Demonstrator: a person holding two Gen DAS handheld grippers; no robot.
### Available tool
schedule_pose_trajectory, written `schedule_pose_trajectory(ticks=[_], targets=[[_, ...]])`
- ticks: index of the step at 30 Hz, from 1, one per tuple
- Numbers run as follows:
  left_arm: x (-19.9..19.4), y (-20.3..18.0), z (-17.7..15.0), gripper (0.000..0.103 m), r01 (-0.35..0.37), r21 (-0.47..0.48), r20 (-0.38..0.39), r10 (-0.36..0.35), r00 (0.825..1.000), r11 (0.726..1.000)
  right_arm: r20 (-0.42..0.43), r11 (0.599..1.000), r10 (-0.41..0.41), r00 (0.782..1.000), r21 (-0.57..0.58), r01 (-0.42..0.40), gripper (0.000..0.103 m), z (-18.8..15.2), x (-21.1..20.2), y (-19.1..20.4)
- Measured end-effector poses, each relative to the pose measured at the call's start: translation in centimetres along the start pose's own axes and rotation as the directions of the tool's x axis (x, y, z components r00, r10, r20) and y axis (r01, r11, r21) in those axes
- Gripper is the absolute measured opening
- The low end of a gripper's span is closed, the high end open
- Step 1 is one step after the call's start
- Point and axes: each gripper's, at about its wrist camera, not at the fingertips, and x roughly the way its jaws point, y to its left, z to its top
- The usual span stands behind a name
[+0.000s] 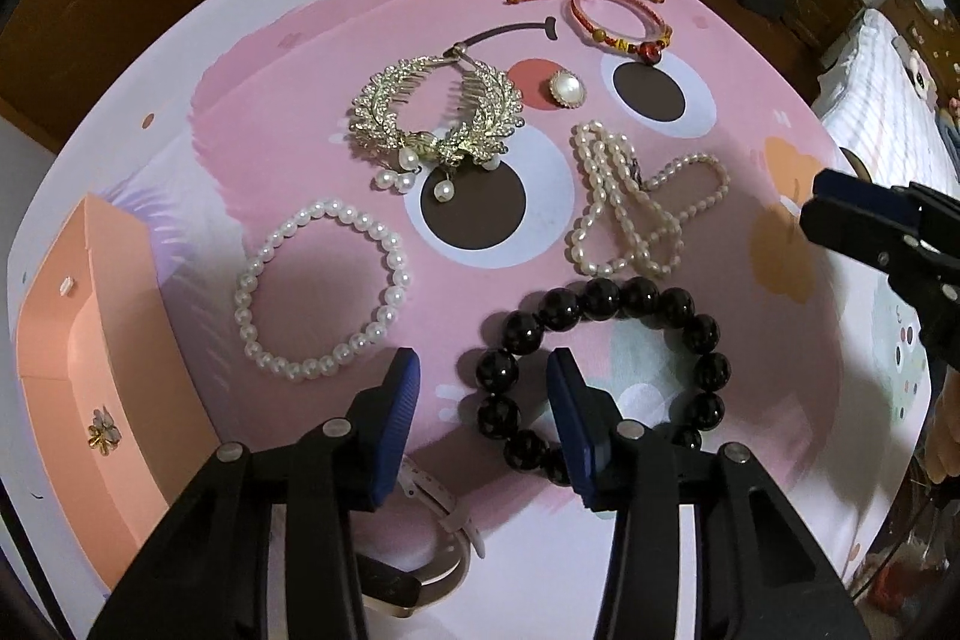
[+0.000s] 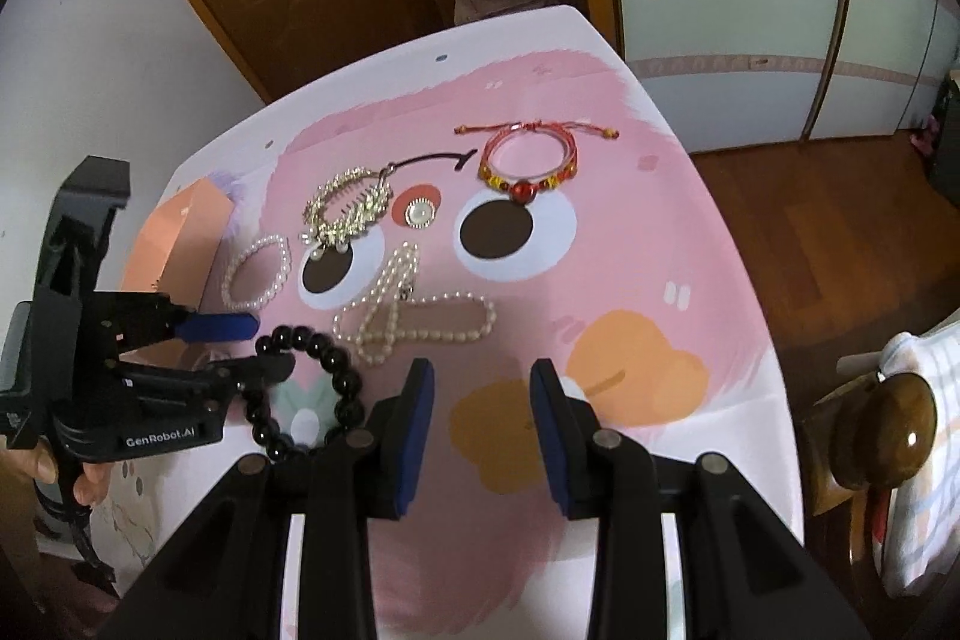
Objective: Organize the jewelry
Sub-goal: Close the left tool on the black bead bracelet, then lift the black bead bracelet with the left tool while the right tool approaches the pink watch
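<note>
left gripper (image 1: 483,388) parted, one finger inside black bead bracelet (image 1: 600,370) | right gripper (image 2: 483,400) parted, empty

A black bead bracelet (image 1: 600,370) lay flat, one side between the left jaws, with white pearl bracelet (image 1: 324,289) and pearl necklace (image 1: 636,214) just beyond.

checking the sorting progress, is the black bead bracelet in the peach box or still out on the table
Out. The black bead bracelet lies on the pink mat, apart from the peach box at the table's edge.
</note>
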Motion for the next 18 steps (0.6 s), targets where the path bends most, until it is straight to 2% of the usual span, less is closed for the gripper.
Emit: schedule_pose_trajectory(ticks=[2,4,8,11,18], targets=[[-0.1,0.2,0.0,0.040,0.005,0.003,-0.009,-0.005,1.000,1.000,0.003,1.000,0.002,1.000,-0.002,-0.002,0.033,0.1,-0.1,0.0],[0.0,-0.3,1.0,0.013,0.005,0.016,-0.008,-0.005,1.000,1.000,0.001,1.000,0.006,1.000,-0.003,-0.006,0.033,0.1,0.0,0.1],[-0.1,-1.0,0.7,0.012,-0.019,0.030,-0.006,0.019,1.000,0.999,-0.007,1.000,0.008,1.000,-0.005,-0.008,0.033,-0.3,0.1,0.2],[-0.3,-1.2,0.4,0.012,-0.034,0.005,0.007,0.034,0.999,0.999,-0.013,1.000,0.016,1.000,-0.006,-0.016,0.033,-0.6,0.2,0.3],[-2.6,-1.8,-1.4,0.012,-0.079,-0.041,0.103,0.083,0.991,0.996,-0.005,0.999,0.032,0.999,-0.025,-0.032,0.033,-1.2,-0.2,0.9]])
